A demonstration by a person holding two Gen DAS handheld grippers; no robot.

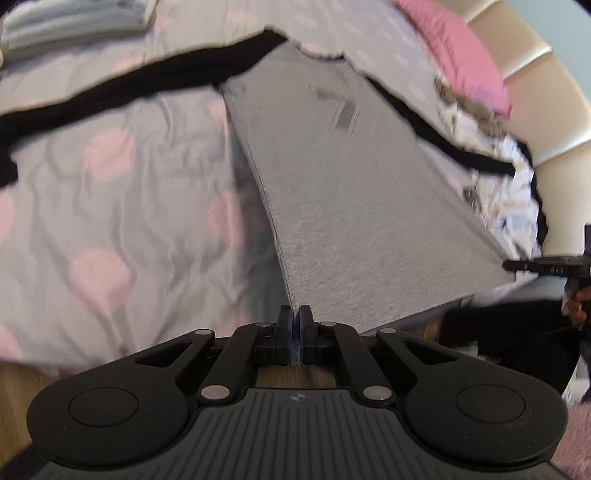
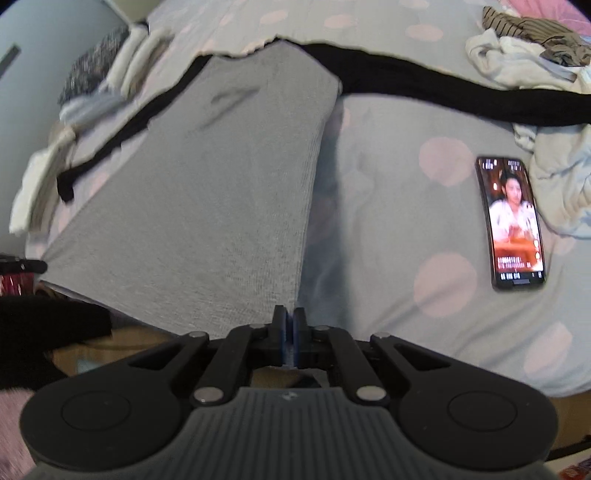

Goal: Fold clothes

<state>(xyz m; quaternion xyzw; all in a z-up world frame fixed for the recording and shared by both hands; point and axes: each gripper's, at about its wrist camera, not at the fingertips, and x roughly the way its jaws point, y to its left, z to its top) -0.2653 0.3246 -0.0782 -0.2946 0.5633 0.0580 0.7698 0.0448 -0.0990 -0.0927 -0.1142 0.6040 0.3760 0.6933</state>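
Observation:
A grey knitted garment [image 1: 332,192] with black trim is lifted off the bed by its near edge and stretches taut toward its far end, which still lies on the bedspread. My left gripper [image 1: 295,317] is shut on the garment's near left corner. My right gripper [image 2: 290,321] is shut on the near right corner of the grey garment [image 2: 221,192]. The black trim [image 1: 110,92] trails sideways across the bed. The right gripper's tip [image 1: 535,266] shows at the right edge of the left wrist view, and the left gripper's tip [image 2: 26,266] at the left edge of the right wrist view.
The bedspread [image 1: 110,192] is grey with pink dots. A lit phone [image 2: 513,221] lies on it to the right. Folded clothes [image 1: 74,22] are stacked at the far left, loose laundry [image 2: 524,55] at the far right, with a pink pillow [image 1: 461,55] and a padded headboard [image 1: 535,92].

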